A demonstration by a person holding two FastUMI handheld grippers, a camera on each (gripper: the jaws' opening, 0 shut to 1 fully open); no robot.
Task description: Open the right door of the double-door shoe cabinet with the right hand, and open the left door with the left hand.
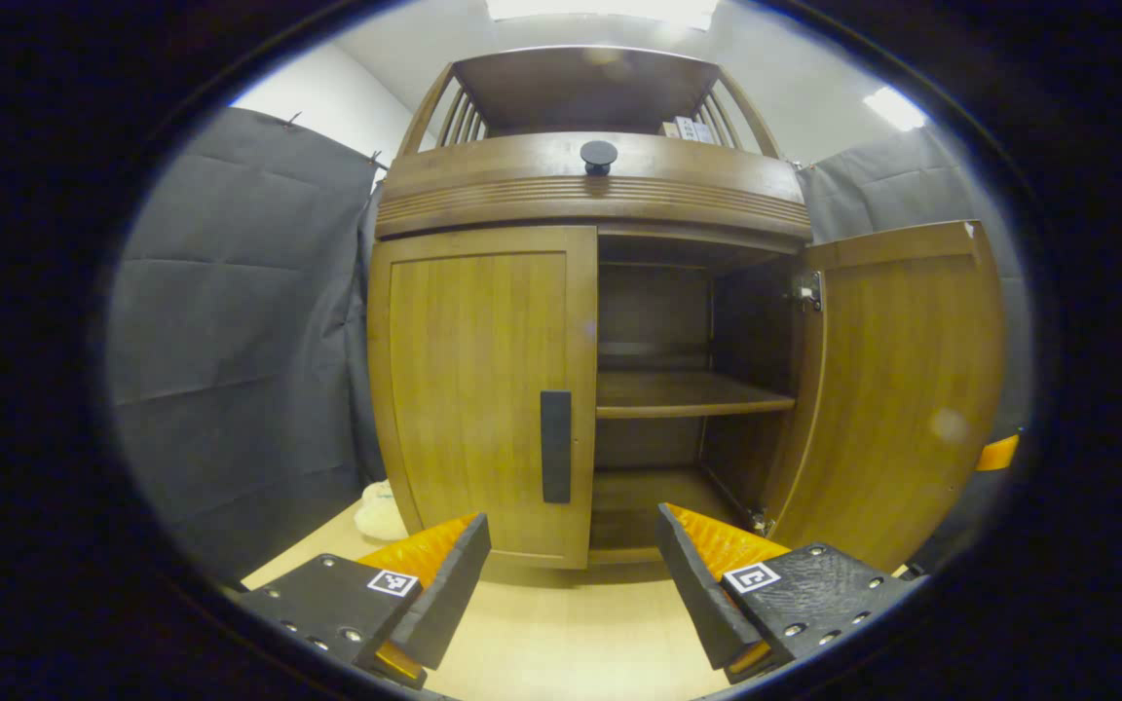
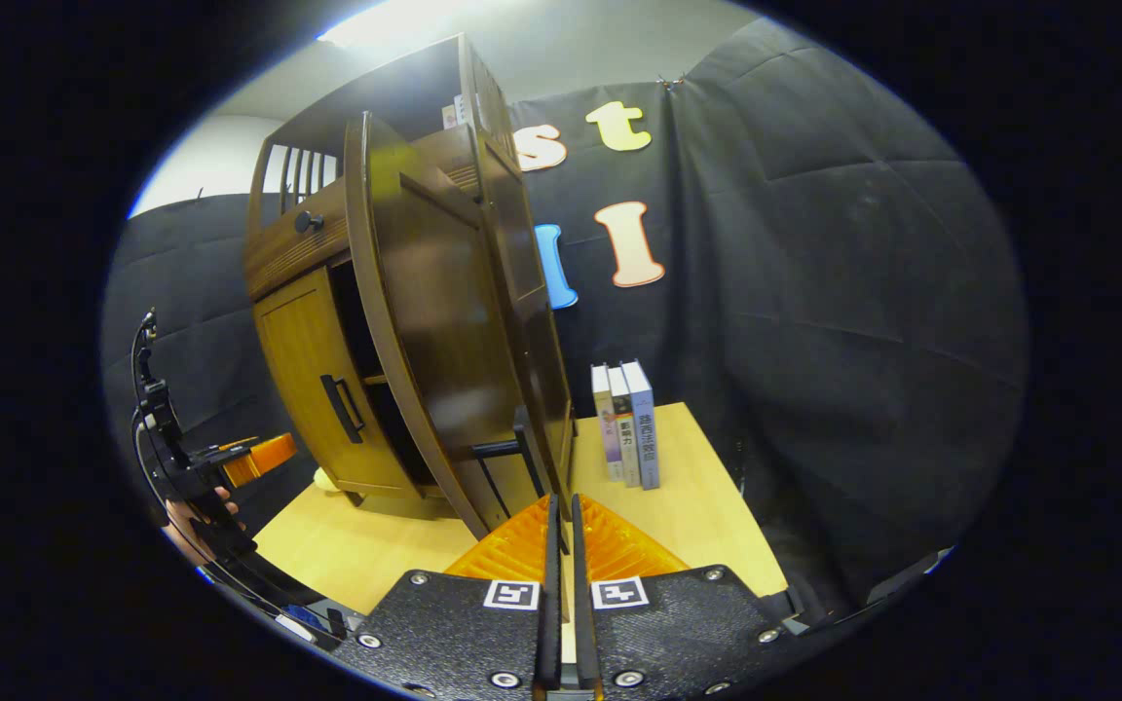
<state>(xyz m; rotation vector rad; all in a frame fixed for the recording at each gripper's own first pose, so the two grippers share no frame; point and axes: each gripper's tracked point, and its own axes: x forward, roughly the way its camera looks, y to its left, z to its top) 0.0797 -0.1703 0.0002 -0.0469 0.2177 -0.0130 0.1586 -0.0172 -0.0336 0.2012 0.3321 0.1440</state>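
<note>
The wooden shoe cabinet (image 1: pixel 590 185) stands on a light table. Its left door (image 1: pixel 478 389) is closed, with a dark upright handle (image 1: pixel 555 446) near the inner edge. Its right door (image 1: pixel 902 389) is swung wide, baring the shelf (image 1: pixel 688 394) inside. My left gripper (image 1: pixel 571 574) is open, low in front of the cabinet and apart from the left handle. In the right gripper view the right door (image 2: pixel 434 321) is seen nearly edge-on, its handle (image 2: pixel 520 448) just past the tips of my right gripper (image 2: pixel 561 516), which is shut with nothing between its fingers. The left gripper (image 2: pixel 254 458) hovers at the far left.
Three books (image 2: pixel 624 424) stand upright on the table (image 2: pixel 707 506) to the right of the cabinet. A small cream object (image 1: pixel 381 511) lies by the cabinet's left foot. A drawer with a round knob (image 1: pixel 599 156) sits above the doors. Black cloth walls surround the booth.
</note>
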